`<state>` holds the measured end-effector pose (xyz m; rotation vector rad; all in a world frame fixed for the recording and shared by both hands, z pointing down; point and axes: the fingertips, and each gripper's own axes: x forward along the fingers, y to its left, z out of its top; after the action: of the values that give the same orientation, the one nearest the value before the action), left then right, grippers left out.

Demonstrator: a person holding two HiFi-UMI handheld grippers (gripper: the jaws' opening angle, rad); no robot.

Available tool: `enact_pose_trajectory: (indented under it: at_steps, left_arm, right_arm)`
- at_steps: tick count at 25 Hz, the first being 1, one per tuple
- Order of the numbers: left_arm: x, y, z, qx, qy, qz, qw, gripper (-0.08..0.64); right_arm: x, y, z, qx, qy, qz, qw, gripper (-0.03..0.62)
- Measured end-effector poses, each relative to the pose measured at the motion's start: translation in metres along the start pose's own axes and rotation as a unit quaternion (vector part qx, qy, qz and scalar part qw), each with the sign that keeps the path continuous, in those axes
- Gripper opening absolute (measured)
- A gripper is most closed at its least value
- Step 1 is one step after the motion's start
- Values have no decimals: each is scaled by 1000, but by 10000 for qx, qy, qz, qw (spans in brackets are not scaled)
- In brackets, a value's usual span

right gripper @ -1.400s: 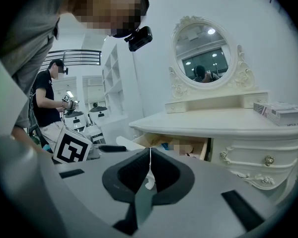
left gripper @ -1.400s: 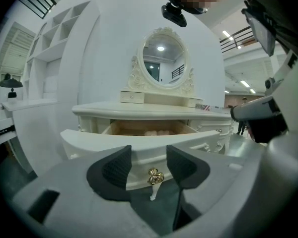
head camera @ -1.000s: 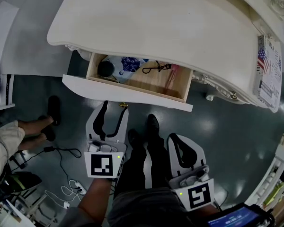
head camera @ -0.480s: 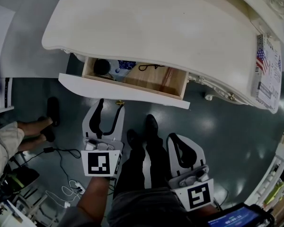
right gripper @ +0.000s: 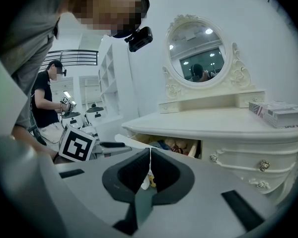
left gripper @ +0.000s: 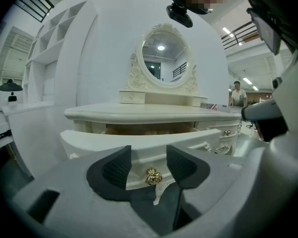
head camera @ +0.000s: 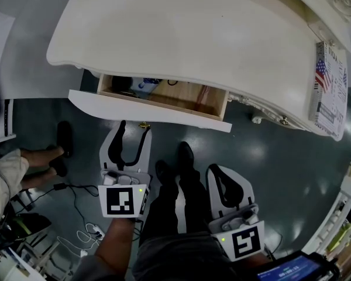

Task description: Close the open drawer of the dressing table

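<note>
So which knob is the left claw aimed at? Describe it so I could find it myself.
Start at the cream dressing table with the oval mirror. Its wide middle drawer stands partly open, and a small gold knob sits at the centre of that drawer's front. The other gold knobs sit on shut side drawers to the right.

**Surroundings not involved in the work, head view and left gripper view.**
A flag-printed book [head camera: 330,86] lies at 3 o'clock. On the dark floor [head camera: 269,157], a black cable [head camera: 76,195] and a white cable [head camera: 88,233] trail at 8 o'clock, near another person's feet [head camera: 57,148] at 9 o'clock. A blue-lit screen [head camera: 292,269] shows at 5 o'clock. In the left gripper view, white shelving [left gripper: 49,73] stands at 10 o'clock and a bystander [left gripper: 237,94] at 3 o'clock.
</note>
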<state>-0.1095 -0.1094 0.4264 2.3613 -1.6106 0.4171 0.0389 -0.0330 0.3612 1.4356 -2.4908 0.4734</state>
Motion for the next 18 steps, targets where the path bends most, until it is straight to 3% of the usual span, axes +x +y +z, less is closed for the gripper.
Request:
enact_pose_trajectory:
  at_steps: [18]
  left_arm:
    - [14, 5, 8, 118, -90, -2, 9999, 232]
  right_arm:
    - [1, -9, 1, 14, 6, -75, 10000, 15]
